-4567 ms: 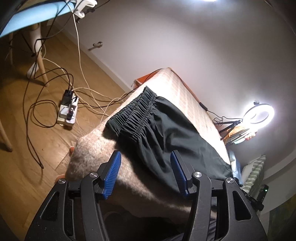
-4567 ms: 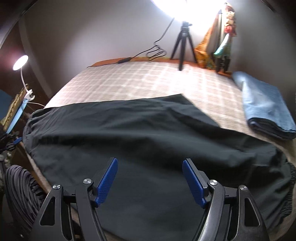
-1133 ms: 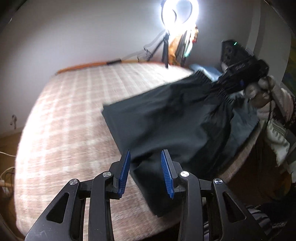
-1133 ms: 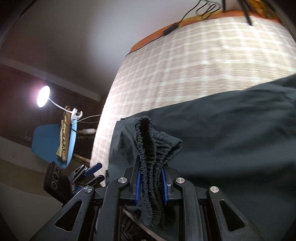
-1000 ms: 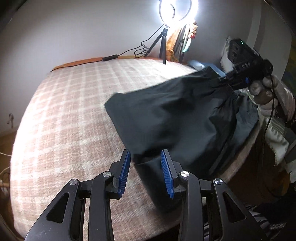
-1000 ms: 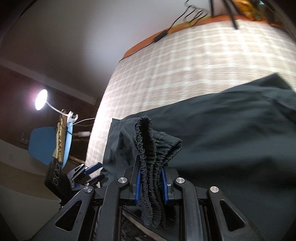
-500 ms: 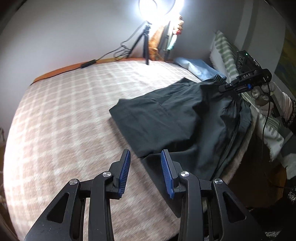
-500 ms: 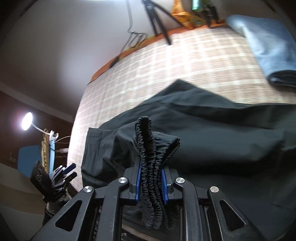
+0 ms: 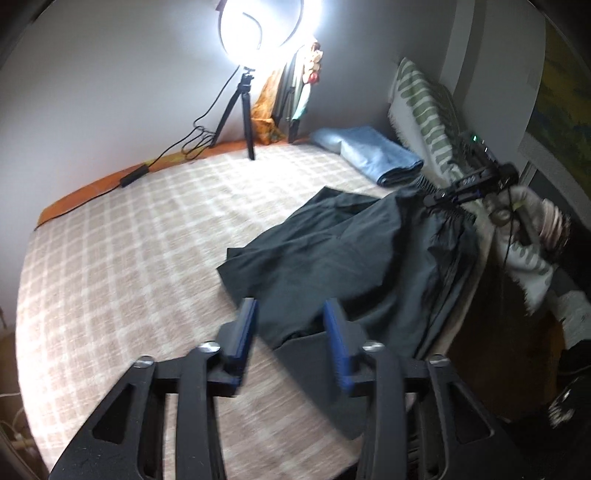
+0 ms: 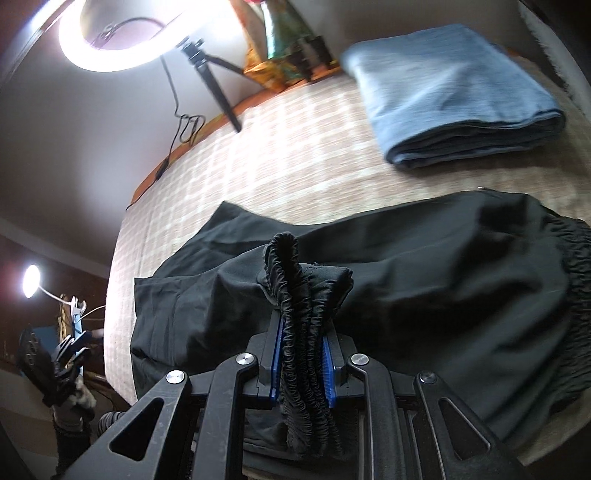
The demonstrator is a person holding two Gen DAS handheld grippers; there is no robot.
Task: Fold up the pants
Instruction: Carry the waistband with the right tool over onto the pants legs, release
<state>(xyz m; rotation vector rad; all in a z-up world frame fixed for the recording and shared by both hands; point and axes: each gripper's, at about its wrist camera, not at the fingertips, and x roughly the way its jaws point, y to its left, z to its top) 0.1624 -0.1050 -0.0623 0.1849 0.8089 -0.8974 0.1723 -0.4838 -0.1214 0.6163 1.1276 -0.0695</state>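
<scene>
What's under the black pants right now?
The pants lie on the checked bed cover, bare around them. One edge hangs over the bed's side. Anything beneath the cloth itself is covered.

Pants [image 9: 354, 254] lying on bed [image 9: 122, 258] near right edge; folded blanket [image 9: 373, 155] behind them; ring light [image 9: 266, 33] standing at far side

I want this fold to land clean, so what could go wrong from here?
The right gripper pinches only the bunched elastic waistband; it may land crumpled. The black pants overhang the bed edge and could slide off. The left gripper, jaws opening, holds nothing, so the lower layer may drag.
</scene>
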